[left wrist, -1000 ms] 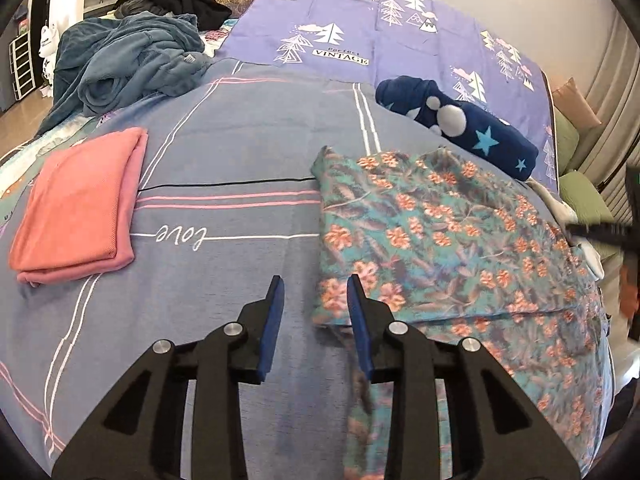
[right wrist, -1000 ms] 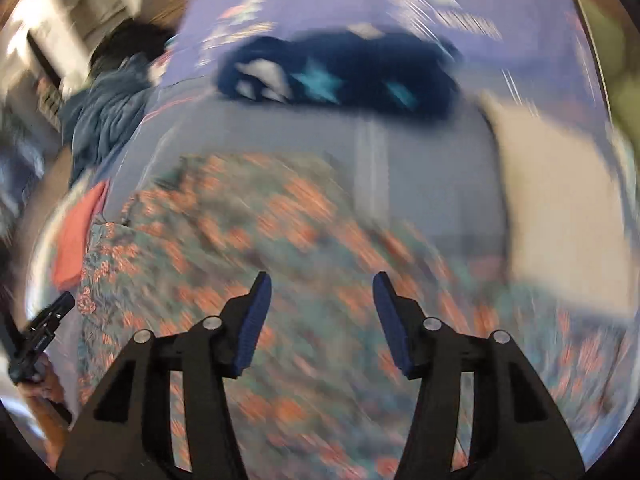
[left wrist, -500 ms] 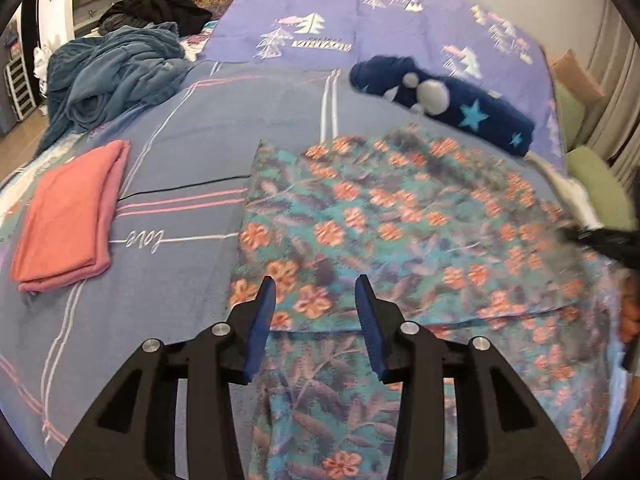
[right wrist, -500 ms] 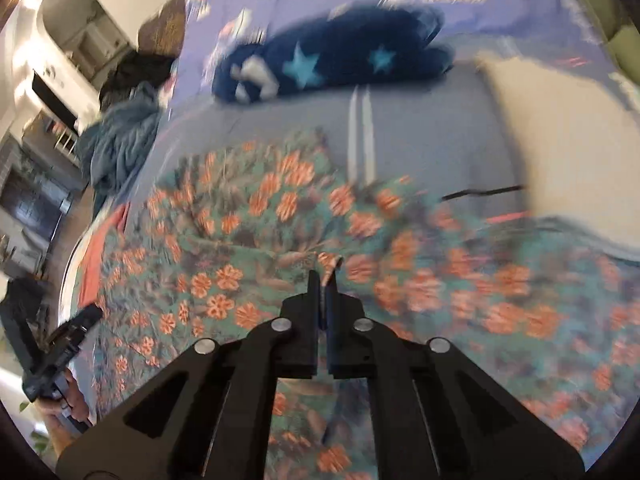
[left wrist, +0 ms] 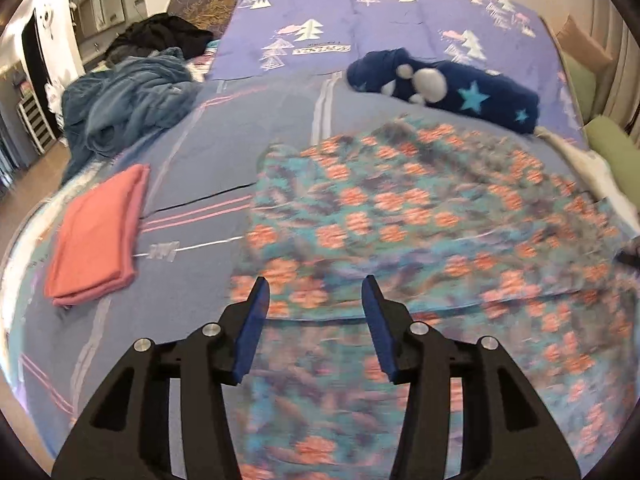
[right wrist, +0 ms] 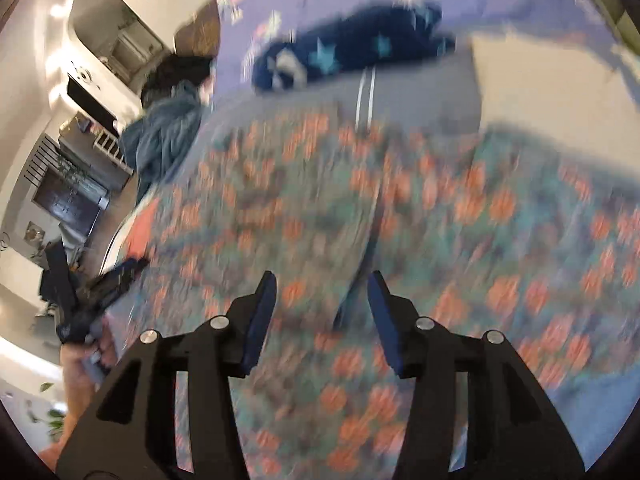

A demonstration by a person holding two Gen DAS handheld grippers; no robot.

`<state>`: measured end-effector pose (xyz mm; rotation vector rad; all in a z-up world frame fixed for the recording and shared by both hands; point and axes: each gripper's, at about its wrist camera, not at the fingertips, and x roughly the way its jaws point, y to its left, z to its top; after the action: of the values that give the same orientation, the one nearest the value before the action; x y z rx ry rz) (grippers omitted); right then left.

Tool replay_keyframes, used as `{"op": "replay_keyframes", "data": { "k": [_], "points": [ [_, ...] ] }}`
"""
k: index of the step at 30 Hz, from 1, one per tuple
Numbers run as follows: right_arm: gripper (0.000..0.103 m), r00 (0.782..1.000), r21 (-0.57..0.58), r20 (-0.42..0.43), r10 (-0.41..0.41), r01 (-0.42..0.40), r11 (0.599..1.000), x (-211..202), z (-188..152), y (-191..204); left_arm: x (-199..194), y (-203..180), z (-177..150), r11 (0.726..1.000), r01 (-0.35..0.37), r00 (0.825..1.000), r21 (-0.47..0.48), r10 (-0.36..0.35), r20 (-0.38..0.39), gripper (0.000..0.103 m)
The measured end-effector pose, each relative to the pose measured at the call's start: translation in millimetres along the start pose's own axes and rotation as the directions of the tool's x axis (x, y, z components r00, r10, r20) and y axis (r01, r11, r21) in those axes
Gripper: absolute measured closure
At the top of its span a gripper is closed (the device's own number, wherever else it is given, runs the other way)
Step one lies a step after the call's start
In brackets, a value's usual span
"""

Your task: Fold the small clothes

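Note:
A teal garment with orange flowers (left wrist: pixel 420 220) lies spread on the bed, its top layer folded over with an edge running across just past my left gripper (left wrist: pixel 314 308). That gripper is open and empty above the garment's near left part. In the right wrist view the same garment (right wrist: pixel 320 208) is blurred by motion. My right gripper (right wrist: pixel 322 304) is open and empty above it. The left gripper (right wrist: pixel 104 284) shows at the far left of that view.
A folded pink cloth (left wrist: pixel 96 236) lies on the grey-blue sheet (left wrist: pixel 224 152) to the left. A crumpled blue blanket (left wrist: pixel 128 100) and a navy star-patterned bundle (left wrist: pixel 444 84) lie farther back. A cream cloth (right wrist: pixel 552 84) lies at the right.
My right gripper, shut on the floral garment half a second ago, has opened and let it go. My left gripper has moved right over the garment and opened wider.

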<state>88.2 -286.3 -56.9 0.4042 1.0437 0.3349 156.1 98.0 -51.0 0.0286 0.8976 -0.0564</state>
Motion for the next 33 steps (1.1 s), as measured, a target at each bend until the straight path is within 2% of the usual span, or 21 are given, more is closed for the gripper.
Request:
{"op": "replay_keyframes", "data": {
  "k": [2, 4, 5, 6, 8, 9, 11, 13, 14, 15, 17, 18, 20, 21, 24, 25, 26, 28, 29, 32, 33],
  "points": [
    [0.054, 0.997, 0.03, -0.047, 0.053, -0.052, 0.998, 12, -9, -1, -4, -13, 1, 1.0, 0.024, 1.0, 0.01, -0.025, 0.004, 0.053],
    [0.055, 0.998, 0.039, -0.055, 0.03, -0.027, 0.999, 24, -10, 0, -6, -26, -1, 0.999, 0.024, 1.0, 0.033, -0.024, 0.012, 0.05],
    [0.064, 0.999, 0.045, -0.05, 0.021, -0.018, 0.999, 28, -9, 1, -7, -32, -2, 0.999, 0.02, 1.0, 0.044, -0.021, 0.012, 0.049],
    [0.093, 0.999, 0.041, -0.036, -0.004, 0.006, 0.999, 30, -6, 2, -7, -36, -3, 0.999, 0.013, 1.0, 0.051, -0.014, 0.011, 0.049],
    [0.094, 1.0, 0.058, -0.015, 0.012, -0.011, 0.998, 21, -2, 2, -10, -39, -4, 0.999, 0.006, 1.0, 0.05, -0.006, 0.01, 0.049],
    [0.094, 1.0, 0.043, 0.017, 0.023, -0.024, 0.999, 10, -2, 5, -13, -36, -5, 0.999, 0.002, 1.0, 0.045, -0.003, 0.012, 0.049],
    [0.093, 0.995, -0.058, 0.088, -0.055, 0.06, 0.996, -16, -7, 15, -15, -29, -6, 0.999, -0.019, 1.0, 0.032, 0.018, 0.017, 0.047],
    [0.071, 0.979, -0.129, 0.088, -0.186, 0.197, 0.972, -23, -13, 18, -11, -18, -4, 0.998, -0.056, 0.998, 0.012, 0.056, 0.012, 0.045],
    [0.045, 0.98, -0.136, 0.055, -0.193, 0.199, 0.971, -19, -15, 14, -7, -12, -4, 0.997, -0.071, 0.997, -0.011, 0.071, -0.003, 0.045],
    [0.042, 0.983, -0.114, 0.016, -0.181, 0.182, 0.977, -14, -18, 5, -3, -7, -4, 0.997, -0.071, 0.997, -0.032, 0.07, -0.018, 0.045],
    [0.05, 0.992, -0.025, -0.013, -0.126, 0.126, 0.992, -18, -31, -16, 2, -1, -5, 0.996, -0.063, 0.998, -0.063, 0.061, -0.036, 0.045],
    [0.058, 0.994, -0.01, 0.004, -0.11, 0.11, 0.994, -23, -35, -21, 4, -1, -6, 0.996, -0.073, 0.997, -0.06, 0.071, -0.038, 0.045],
    [0.059, 0.988, 0.021, 0.09, -0.124, 0.122, 0.992, -49, -44, -34, 2, -4, -8, 0.996, -0.082, 0.996, -0.046, 0.08, -0.033, 0.045],
    [0.059, 0.976, 0.042, 0.144, -0.161, 0.156, 0.987, -64, -48, -42, 0, -7, -9, 0.997, -0.069, 0.997, -0.037, 0.068, -0.031, 0.045],
    [0.059, 0.885, 0.107, 0.255, -0.39, 0.375, 0.921, -103, -55, -71, -8, -22, -6, 1.0, -0.024, 1.0, -0.007, 0.024, -0.013, 0.045],
    [0.059, 0.842, 0.12, 0.265, -0.47, 0.454, 0.883, -110, -57, -80, -10, -28, -4, 1.0, -0.012, 1.0, 0.002, 0.012, -0.006, 0.045],
    [0.059, 0.781, 0.14, 0.267, -0.565, 0.549, 0.824, -118, -58, -93, -13, -38, -2, 1.0, 0.015, 1.0, 0.015, -0.015, 0.005, 0.045],
    [0.059, 0.694, 0.169, 0.256, -0.673, 0.653, 0.738, -126, -59, -114, -14, -52, 1, 0.998, 0.06, 0.998, 0.03, -0.061, 0.009, 0.045],
    [0.059, 0.675, 0.179, 0.244, -0.696, 0.674, 0.717, -130, -62, -126, -14, -64, 3, 0.994, 0.103, 0.995, 0.043, -0.103, 0.005, 0.045],
    [0.047, 0.722, 0.172, 0.204, -0.661, 0.638, 0.75, -128, -66, -150, -12, -91, 5, 0.983, 0.166, 0.986, 0.078, -0.166, -0.007, 0.043],
    [0.043, 0.725, 0.169, 0.199, -0.66, 0.638, 0.751, -125, -68, -151, -10, -100, 6, 0.98, 0.175, 0.985, 0.095, -0.175, -0.012, 0.043]
  ]
}}
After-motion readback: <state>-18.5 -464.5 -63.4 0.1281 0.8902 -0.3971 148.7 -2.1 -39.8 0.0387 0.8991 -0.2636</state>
